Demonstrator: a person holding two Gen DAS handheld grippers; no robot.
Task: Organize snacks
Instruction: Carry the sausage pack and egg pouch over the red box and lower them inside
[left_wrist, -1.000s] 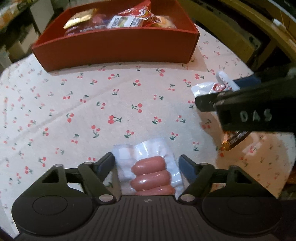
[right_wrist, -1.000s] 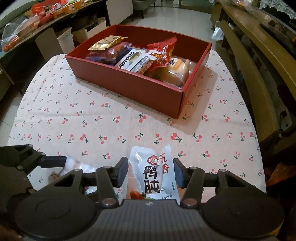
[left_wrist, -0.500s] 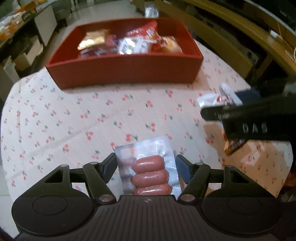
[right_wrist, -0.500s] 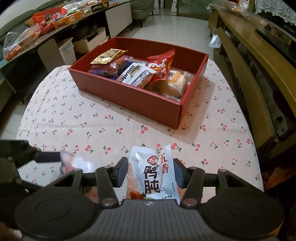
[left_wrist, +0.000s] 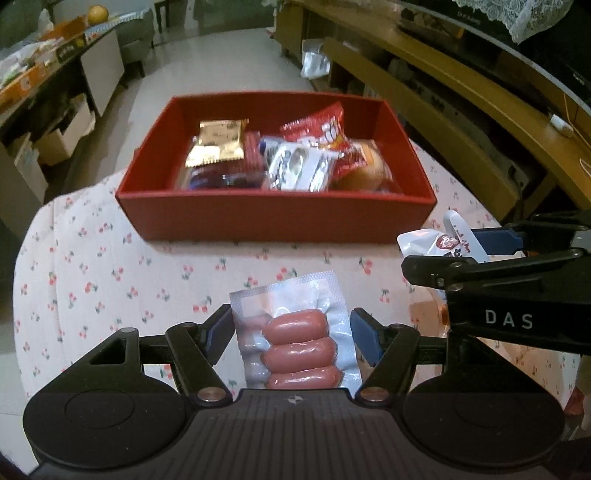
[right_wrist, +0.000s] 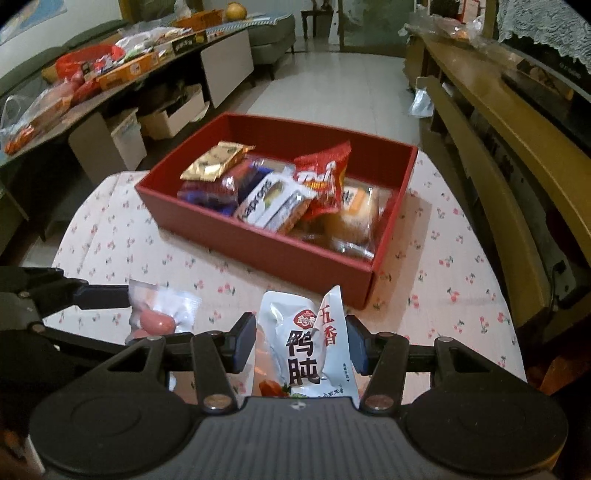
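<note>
A clear vacuum pack of pink sausages (left_wrist: 295, 339) sits between the pads of my left gripper (left_wrist: 289, 318), which is shut on it and holds it above the cherry-print tablecloth (left_wrist: 110, 280). The right gripper (right_wrist: 301, 332) is shut on a white pouch with Chinese print (right_wrist: 306, 343), also off the table. Both hover in front of the red box (left_wrist: 273, 218), which holds a gold packet (left_wrist: 218, 144), a red bag (left_wrist: 321, 129), a bun and other snacks. In the right wrist view, the left gripper (right_wrist: 147, 317) and the sausage pack (right_wrist: 159, 314) appear at the lower left.
A wooden bench and shelf unit (right_wrist: 498, 155) runs close along the table's right side. A long counter (right_wrist: 110, 74) piled with goods stands at the far left, with boxes under it. The round table's edge falls away behind the red box (right_wrist: 258, 247).
Both grippers have risen off the table with their packs and tilted up, so the box's inside shows. The left jaws narrowed onto the sausage pack.
</note>
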